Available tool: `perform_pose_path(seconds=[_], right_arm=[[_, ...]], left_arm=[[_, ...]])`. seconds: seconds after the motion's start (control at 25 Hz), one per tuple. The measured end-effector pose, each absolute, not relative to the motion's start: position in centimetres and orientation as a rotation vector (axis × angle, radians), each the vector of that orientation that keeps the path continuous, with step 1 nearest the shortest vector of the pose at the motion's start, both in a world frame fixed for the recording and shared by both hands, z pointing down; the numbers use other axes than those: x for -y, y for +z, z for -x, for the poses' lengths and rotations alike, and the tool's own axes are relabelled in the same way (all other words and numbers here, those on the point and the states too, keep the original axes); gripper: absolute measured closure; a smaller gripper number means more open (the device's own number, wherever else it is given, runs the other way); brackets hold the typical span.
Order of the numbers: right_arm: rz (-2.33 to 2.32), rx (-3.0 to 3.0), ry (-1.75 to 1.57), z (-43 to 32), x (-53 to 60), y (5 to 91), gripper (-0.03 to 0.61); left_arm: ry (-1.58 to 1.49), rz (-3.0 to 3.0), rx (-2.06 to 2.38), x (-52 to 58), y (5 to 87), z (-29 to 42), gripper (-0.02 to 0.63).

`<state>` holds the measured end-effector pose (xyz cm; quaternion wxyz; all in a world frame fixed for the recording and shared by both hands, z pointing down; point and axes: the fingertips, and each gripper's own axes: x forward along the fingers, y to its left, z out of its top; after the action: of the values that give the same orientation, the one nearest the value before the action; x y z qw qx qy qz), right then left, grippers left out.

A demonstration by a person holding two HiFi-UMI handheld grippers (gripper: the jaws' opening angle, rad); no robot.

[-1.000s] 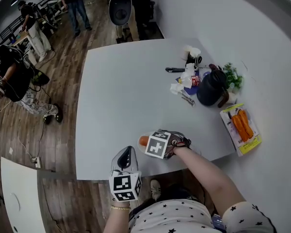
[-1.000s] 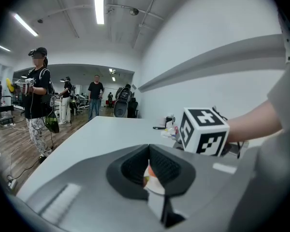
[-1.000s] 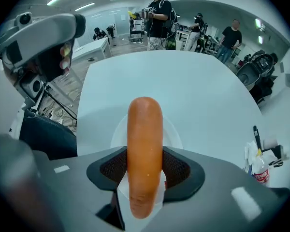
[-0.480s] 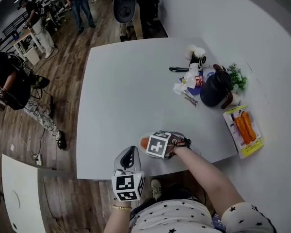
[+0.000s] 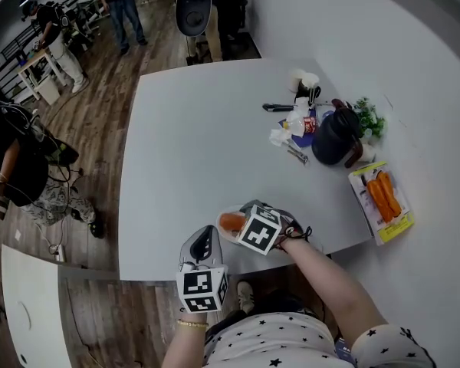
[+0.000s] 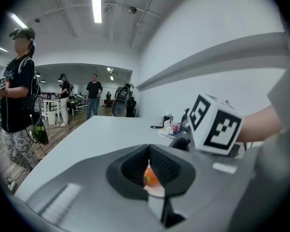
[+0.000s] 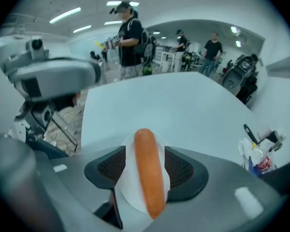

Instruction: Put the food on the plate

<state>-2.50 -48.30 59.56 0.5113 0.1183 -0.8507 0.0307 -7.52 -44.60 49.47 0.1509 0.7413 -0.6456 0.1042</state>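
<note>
An orange sausage (image 7: 147, 170) lies lengthwise on a small white plate (image 7: 129, 180) near the front edge of the white table (image 5: 207, 144). My right gripper (image 7: 145, 166) straddles the sausage, its jaws opening; plate shows on both sides between the pads and the sausage. In the head view the sausage (image 5: 231, 221) and plate (image 5: 221, 234) peek out left of the right gripper (image 5: 244, 221). My left gripper (image 5: 202, 245) hovers at the table's front edge, just left of the plate, shut and holding nothing. Past its jaws (image 6: 149, 166) shows a bit of sausage (image 6: 150, 177).
At the right side of the table are a yellow-edged tray of orange sausages (image 5: 381, 198), a black kettle (image 5: 334, 138), a small plant (image 5: 366, 118), cups (image 5: 303, 81), a pen (image 5: 276, 108) and scattered wrappers (image 5: 291, 133). People stand on the wooden floor beyond the table's far left.
The right gripper has drawn back slightly and tilted, leaving more of the sausage showing on the plate. The left gripper has stayed at the table's front edge.
</note>
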Motion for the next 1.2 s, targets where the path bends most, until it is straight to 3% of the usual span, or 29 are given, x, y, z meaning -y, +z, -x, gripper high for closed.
perform_pose_path(seconds=[0.44,1.2], right_arm=[[-1.075,2.486,0.407,-1.2,46.8,50.1,0.571],[-1.234,2.476,0.492,-3.4,44.4,50.3,0.58]], left_arm=[[0.296,-2.17,1.831,43.9,48.8,5.9,0.606],[0.311,-2.191,1.788,42.7,48.4,4.9,0.606]])
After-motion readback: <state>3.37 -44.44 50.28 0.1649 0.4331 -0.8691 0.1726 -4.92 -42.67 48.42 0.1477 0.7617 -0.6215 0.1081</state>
